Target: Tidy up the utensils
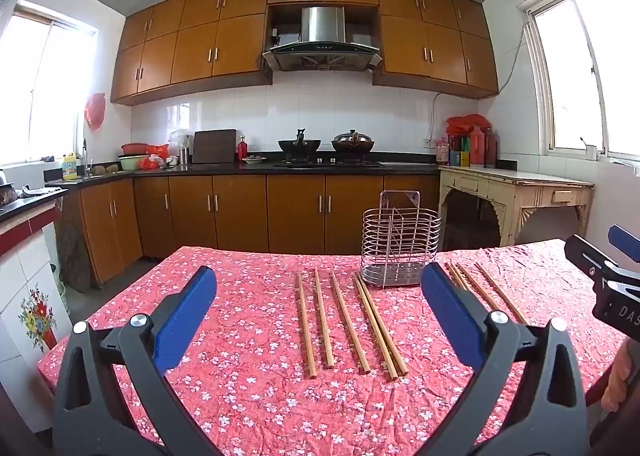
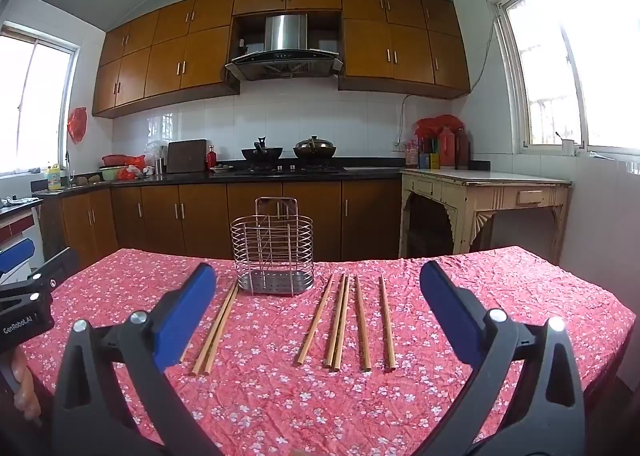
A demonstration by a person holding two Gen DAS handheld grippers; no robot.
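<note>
Several wooden chopsticks (image 1: 348, 322) lie in rows on the red floral tablecloth (image 1: 248, 396), left and right of a wire utensil holder (image 1: 400, 244) with a perforated steel base. In the right wrist view the holder (image 2: 273, 252) stands at the far middle, with a pair of chopsticks (image 2: 214, 330) to its left and several chopsticks (image 2: 344, 322) to its right. My left gripper (image 1: 318, 304) is open and empty above the left group. My right gripper (image 2: 318, 304) is open and empty above the right group. Each gripper shows at the edge of the other's view.
The tablecloth (image 2: 280, 408) covers the whole table; its far edge runs just behind the holder. Beyond are brown kitchen cabinets (image 1: 248, 211), a stove with two woks (image 1: 326, 145), and a cream side table (image 1: 516, 191) at the right wall.
</note>
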